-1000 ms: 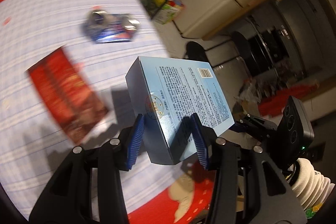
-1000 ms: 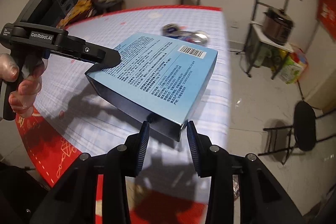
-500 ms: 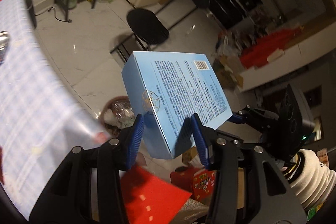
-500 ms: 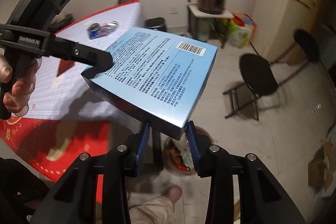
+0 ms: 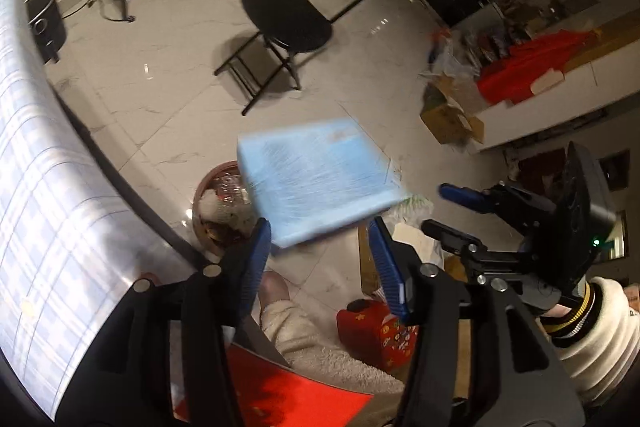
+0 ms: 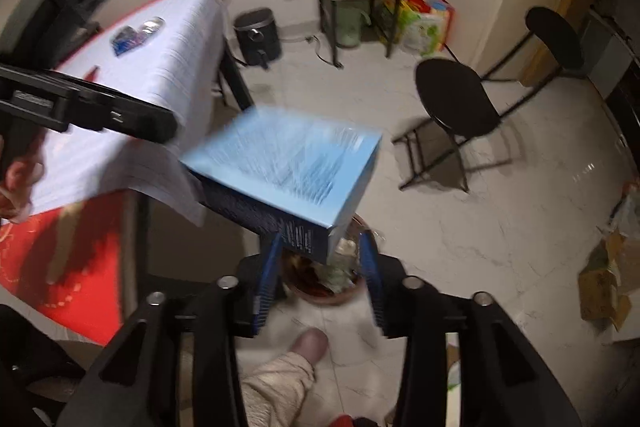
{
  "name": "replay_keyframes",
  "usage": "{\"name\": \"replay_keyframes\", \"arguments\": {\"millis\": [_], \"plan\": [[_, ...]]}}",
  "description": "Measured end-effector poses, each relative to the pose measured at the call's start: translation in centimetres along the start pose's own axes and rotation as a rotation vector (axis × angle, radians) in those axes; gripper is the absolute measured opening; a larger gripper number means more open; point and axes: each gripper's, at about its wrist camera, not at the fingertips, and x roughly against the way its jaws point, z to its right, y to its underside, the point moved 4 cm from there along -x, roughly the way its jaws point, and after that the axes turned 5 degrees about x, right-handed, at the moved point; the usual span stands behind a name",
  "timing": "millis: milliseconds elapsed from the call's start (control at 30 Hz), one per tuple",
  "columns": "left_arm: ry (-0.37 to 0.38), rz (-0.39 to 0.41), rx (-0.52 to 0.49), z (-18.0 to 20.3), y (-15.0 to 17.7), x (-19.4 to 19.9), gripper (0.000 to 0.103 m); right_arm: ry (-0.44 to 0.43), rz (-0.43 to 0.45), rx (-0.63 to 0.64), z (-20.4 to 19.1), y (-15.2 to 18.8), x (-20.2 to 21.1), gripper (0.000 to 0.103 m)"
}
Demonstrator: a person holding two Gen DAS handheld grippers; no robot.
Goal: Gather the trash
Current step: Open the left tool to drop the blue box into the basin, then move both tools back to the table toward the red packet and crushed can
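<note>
Both grippers have spread wide, dropping the blue box (image 6: pixel 292 163) toward the bin (image 5: pixel 218 195) on marble floor (image 5: pixel 168 99).

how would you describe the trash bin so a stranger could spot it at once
Start at the white checked tablecloth table; on the pale marble floor by its near corner stands a round reddish-brown bin holding crumpled wrappers. Unlike the black pedal bin by the wall, it is open-topped, under the blurred light-blue box.

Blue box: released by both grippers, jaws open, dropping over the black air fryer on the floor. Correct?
Not the air fryer. The blue box is above the round trash bin full of rubbish, as the right wrist view shows. The rest holds: left gripper and right gripper both have jaws open.
</note>
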Motion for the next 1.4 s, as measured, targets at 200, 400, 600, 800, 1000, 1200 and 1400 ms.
{"name": "replay_keyframes", "arguments": {"millis": [200, 400, 600, 800, 1000, 1200, 1400], "plan": [[-0.048, 0.094, 0.029, -2.4, -0.6, 3.3, 0.061, 0.033, 0.007, -0.022, 0.7, -0.6, 0.2, 0.064], [-0.139, 0.248, -0.004, -4.4, -0.7, 9.4, 0.076, 0.052, 0.067, -0.034, -0.4, -3.6, 1.5, 0.086], [-0.197, 0.374, 0.062, -9.0, 0.6, 16.4, 0.076, 0.009, 0.126, -0.001, -3.6, -8.0, 2.2, 0.088], [-0.249, 0.473, 0.219, -15.8, 4.1, 23.1, 0.076, -0.094, 0.168, 0.044, -9.1, -13.4, 1.9, 0.088], [-0.338, 0.535, 0.44, -24.0, 8.6, 26.4, 0.083, -0.157, 0.142, 0.105, -14.0, -17.2, -0.5, 0.088], [-0.365, 0.528, 0.59, -29.4, 11.5, 24.9, 0.083, -0.203, 0.107, 0.174, -18.5, -20.5, -3.1, 0.088], [-0.404, 0.532, 0.636, -31.6, 11.3, 22.3, 0.083, -0.223, 0.076, 0.233, -21.5, -23.1, -5.0, 0.087]]}}
